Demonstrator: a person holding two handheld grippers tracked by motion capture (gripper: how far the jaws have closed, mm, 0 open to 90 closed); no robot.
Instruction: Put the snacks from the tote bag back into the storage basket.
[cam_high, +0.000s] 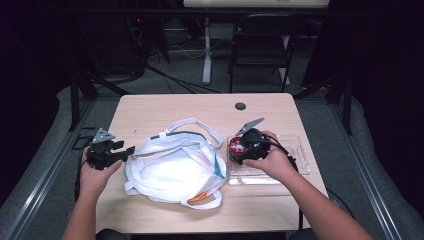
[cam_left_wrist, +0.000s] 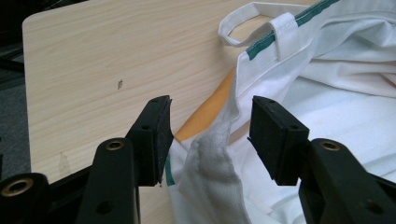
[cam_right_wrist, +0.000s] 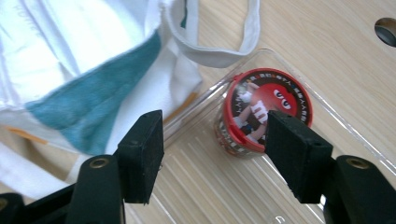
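The left gripper (cam_high: 131, 149) sits at centre left of the high view, jaws wide apart with a fold of the white bag (cam_left_wrist: 210, 158) between them, pads not pressing it. At centre right, the right gripper (cam_right_wrist: 215, 140) hovers open over the red-lidded tub (cam_right_wrist: 261, 109) in the clear tray (cam_right_wrist: 205, 186); 1 pad overlaps the tub's edge, holding nothing.

White cloth bag (cam_high: 172, 167) with teal-green trim and a patch of orange at its edge. Red-lidded tub (cam_right_wrist: 264, 112) printed with a red cartoon candy figure, in a clear ribbed plastic tray (cam_right_wrist: 205, 182). Pale wood-grain table (cam_high: 165, 107); matt black jaws on both grippers.
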